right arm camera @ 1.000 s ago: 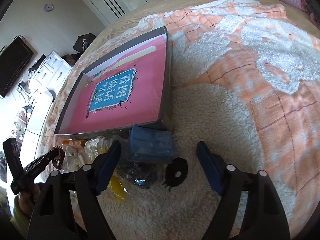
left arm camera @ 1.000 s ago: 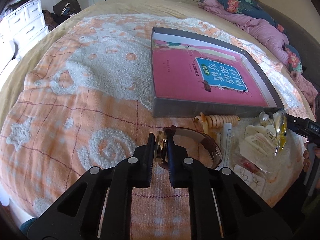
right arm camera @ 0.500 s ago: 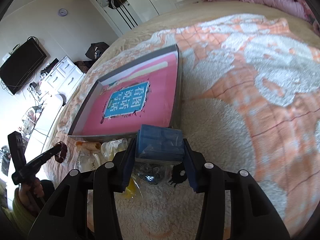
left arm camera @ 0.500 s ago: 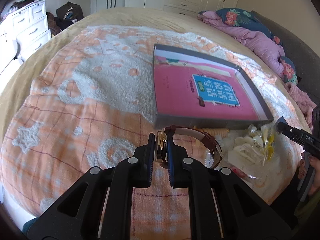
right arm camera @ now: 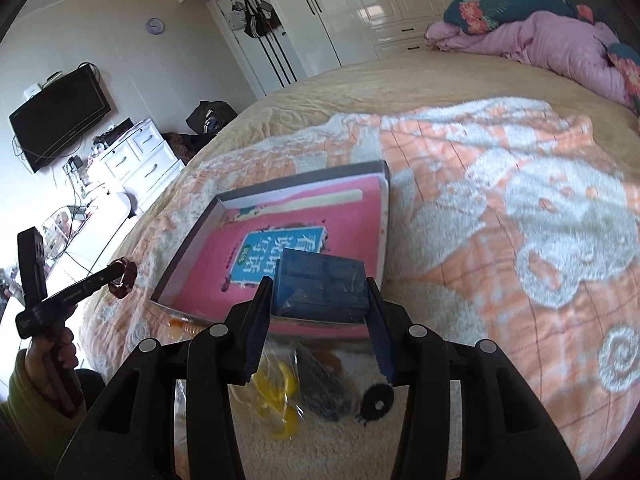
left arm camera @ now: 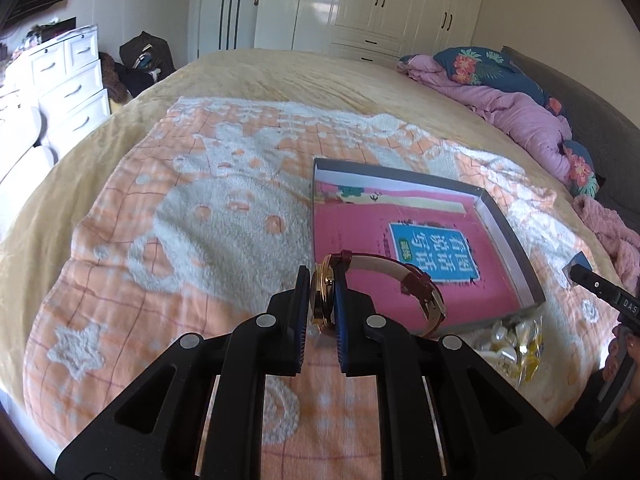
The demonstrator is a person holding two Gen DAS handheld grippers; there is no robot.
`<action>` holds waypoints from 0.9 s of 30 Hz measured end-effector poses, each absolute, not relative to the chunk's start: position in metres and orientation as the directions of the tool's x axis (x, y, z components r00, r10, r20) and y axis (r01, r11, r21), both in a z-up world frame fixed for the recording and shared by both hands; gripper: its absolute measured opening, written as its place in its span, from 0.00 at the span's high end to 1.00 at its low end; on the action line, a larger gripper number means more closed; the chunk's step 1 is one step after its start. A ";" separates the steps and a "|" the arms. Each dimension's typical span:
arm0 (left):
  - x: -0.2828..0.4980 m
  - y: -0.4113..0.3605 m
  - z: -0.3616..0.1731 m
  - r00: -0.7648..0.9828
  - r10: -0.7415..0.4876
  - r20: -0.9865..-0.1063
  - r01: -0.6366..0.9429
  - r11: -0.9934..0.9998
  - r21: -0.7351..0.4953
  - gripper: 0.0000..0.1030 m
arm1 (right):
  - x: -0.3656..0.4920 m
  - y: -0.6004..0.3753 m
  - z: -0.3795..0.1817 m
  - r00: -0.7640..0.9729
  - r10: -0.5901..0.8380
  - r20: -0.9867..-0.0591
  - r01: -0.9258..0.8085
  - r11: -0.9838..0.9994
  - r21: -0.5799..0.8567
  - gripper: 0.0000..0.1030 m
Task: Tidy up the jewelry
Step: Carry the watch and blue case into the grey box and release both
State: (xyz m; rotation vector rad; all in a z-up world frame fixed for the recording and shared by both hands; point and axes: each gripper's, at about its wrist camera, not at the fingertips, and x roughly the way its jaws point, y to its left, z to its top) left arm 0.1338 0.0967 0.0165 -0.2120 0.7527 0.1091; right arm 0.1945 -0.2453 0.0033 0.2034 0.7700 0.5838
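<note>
While both tools hang above the bed [left arm camera: 248, 80], each grips one item. Left tool [left arm camera: 322, 300]: jaws pressed nearly together, pinching a gold-cased watch [left arm camera: 320, 300] by its case, red strap looping off to the right over the open box [left arm camera: 516, 248]. Right tool [right arm camera: 318, 304]: pads clamped on both sides of a small blue case [right arm camera: 320, 286], held clear of the orange-and-white blanket [right arm camera: 500, 240]. The shallow grey box lies on the blanket, a pink book [right arm camera: 304, 224] flat inside it. Just beside the box's near edge: a clear bag with yellow pieces [right arm camera: 280, 396], a dark packet [right arm camera: 324, 392], a small black gear-shaped piece [right arm camera: 378, 402].
</note>
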 end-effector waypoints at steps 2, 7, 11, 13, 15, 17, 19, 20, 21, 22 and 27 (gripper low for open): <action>0.139 0.098 0.015 0.723 0.019 -0.690 -0.181 0.970 -0.163 0.95 | 0.198 -0.238 0.008 0.578 0.564 -0.590 -0.438 0.824 0.360 0.58; 0.154 0.093 0.008 0.718 -0.001 -0.697 -0.170 0.969 -0.177 0.95 | 0.206 -0.222 0.013 0.583 0.564 -0.586 -0.462 0.822 0.332 0.58; 0.166 0.089 0.006 0.712 -0.005 -0.702 -0.162 0.972 -0.171 0.95 | 0.216 -0.211 0.010 0.566 0.566 -0.599 -0.468 0.819 0.332 0.58; 0.172 0.086 0.004 0.709 -0.001 -0.705 -0.159 0.974 -0.161 0.95 | 0.220 -0.205 0.007 0.554 0.568 -0.608 -0.471 0.817 0.333 0.58; 0.178 0.084 0.000 0.703 -0.006 -0.711 -0.153 0.975 -0.159 0.95 | 0.224 -0.201 0.004 0.547 0.566 -0.617 -0.472 0.817 0.331 0.58; 0.183 0.082 -0.003 0.698 -0.005 -0.716 -0.150 0.977 -0.154 0.95 | 0.228 -0.197 0.001 0.540 0.565 -0.624 -0.476 0.816 0.327 0.58; 0.188 0.078 -0.007 0.695 -0.005 -0.719 -0.143 0.979 -0.145 0.95 | 0.231 -0.193 -0.003 0.531 0.560 -0.636 -0.477 0.818 0.323 0.58; 0.190 0.076 -0.009 0.693 -0.003 -0.721 -0.140 0.980 -0.138 0.95 | 0.232 -0.191 -0.004 0.529 0.559 -0.639 -0.477 0.818 0.321 0.58; 0.191 0.076 -0.011 0.693 -0.003 -0.721 -0.137 0.981 -0.135 0.95 | 0.232 -0.189 -0.005 0.527 0.556 -0.643 -0.478 0.819 0.317 0.58; 0.192 0.075 -0.014 0.691 -0.004 -0.723 -0.133 0.982 -0.133 0.95 | 0.234 -0.187 -0.007 0.526 0.548 -0.650 -0.476 0.823 0.309 0.58; 0.200 0.072 -0.026 0.672 0.001 -0.740 -0.117 0.988 -0.105 0.95 | 0.237 -0.180 -0.018 0.527 0.511 -0.679 -0.470 0.841 0.269 0.58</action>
